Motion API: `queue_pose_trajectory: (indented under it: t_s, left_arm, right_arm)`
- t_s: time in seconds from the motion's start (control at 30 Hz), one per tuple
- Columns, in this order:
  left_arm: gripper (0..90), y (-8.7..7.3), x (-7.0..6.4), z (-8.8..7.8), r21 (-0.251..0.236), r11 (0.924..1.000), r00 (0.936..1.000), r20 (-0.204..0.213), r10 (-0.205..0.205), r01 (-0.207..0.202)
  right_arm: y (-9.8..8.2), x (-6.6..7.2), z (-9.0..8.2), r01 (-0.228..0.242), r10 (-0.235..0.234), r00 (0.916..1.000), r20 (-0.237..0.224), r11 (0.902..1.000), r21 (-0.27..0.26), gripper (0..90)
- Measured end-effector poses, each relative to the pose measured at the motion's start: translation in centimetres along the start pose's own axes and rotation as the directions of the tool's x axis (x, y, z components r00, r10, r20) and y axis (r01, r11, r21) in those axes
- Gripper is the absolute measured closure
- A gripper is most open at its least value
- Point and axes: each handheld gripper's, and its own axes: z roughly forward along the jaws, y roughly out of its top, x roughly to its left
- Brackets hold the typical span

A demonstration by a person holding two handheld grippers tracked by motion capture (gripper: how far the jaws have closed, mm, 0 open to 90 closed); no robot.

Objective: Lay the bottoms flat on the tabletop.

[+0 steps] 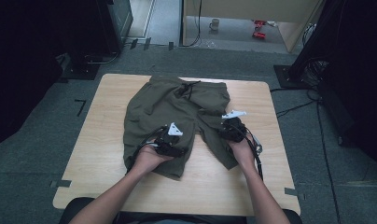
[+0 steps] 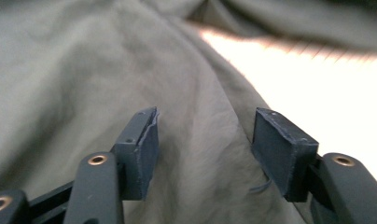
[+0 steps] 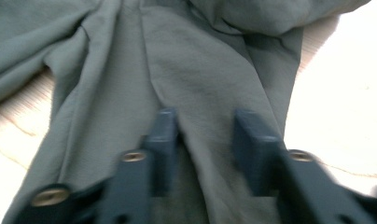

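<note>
A pair of olive-green shorts (image 1: 177, 102) lies spread on the light wooden table (image 1: 107, 102), with the waistband and drawstring at the far side and the legs toward me. My left gripper (image 1: 176, 141) rests over the left leg near its hem. In the left gripper view its jaws (image 2: 203, 149) stand apart above the wrinkled shorts (image 2: 84, 70), and the pads (image 2: 147, 149) are not pressing on them. My right gripper (image 1: 227, 126) hovers over the right leg. In the right gripper view its jaws (image 3: 205, 140) straddle a raised fold of the shorts (image 3: 200, 60) with a gap on both sides.
Bare tabletop (image 2: 317, 70) lies between the legs and to the right of the right leg (image 3: 340, 93). Dark equipment stands (image 1: 312, 70) and cables flank the table on a grey floor. A mug (image 1: 214, 24) and red objects (image 1: 259, 28) sit far behind.
</note>
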Motion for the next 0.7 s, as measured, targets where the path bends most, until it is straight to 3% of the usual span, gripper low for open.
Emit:
queue_pose_trajectory:
  t_s: [0.03, 0.1, 0.13, 0.2, 0.27, 0.3, 0.43, 0.7]
  left_arm:
    - [47.4, -0.2, -0.1, 0.0, -0.009, 0.9998, 0.9997, -0.019, 0.019, -0.019]
    - [55.2, -0.3, 0.0, -0.2, -0.017, 0.9996, 0.9997, -0.014, 0.020, -0.020]
    - [68.2, -0.4, 0.1, -0.3, -0.021, 0.9995, 0.9997, -0.010, 0.023, -0.023]
    - [81.0, -0.6, 0.4, -0.7, -0.005, 0.9998, 0.9996, -0.023, 0.019, -0.019]
    - [87.8, -0.7, 0.7, -1.2, 0.022, 0.9997, 0.9998, -0.020, 0.007, -0.007]
    - [88.7, -0.7, 0.7, -1.2, 0.022, 0.9997, 0.9998, -0.020, 0.007, -0.007]
    - [89.5, -1.1, 1.8, -2.6, 0.037, 0.9986, 0.9992, 0.013, -0.037, 0.037]
    - [89.8, -2.9, 3.6, -5.7, 0.010, 0.9943, 0.9936, 0.036, -0.107, 0.107]
  right_arm:
    - [0.0, -0.1, 0.0, 0.000, 0.000, 1.0000, 0.003, 1.0000, 0.004, 75.1]
    - [0.1, -0.2, -0.2, 0.010, -0.011, 0.9999, 0.012, 0.9999, 0.009, 85.0]
    - [0.2, -0.2, -0.6, 0.016, -0.016, 0.9997, 0.021, 0.9999, 0.006, 87.7]
    - [0.4, -0.5, -1.2, -0.002, 0.002, 0.9998, 0.017, 1.0000, -0.001, 88.0]
    - [0.4, -0.8, -1.8, -0.026, 0.026, 0.9995, 0.015, 0.9996, -0.008, 88.1]
    - [0.4, -0.8, -1.8, -0.026, 0.026, 0.9995, 0.015, 0.9996, -0.008, 88.1]
    - [-0.2, -2.7, -4.1, -0.112, 0.113, 0.9936, 0.002, 0.9924, -0.051, 87.9]
    - [-2.2, -4.4, -5.7, -0.169, 0.169, 0.9856, 0.004, 0.9850, -0.036, 87.8]
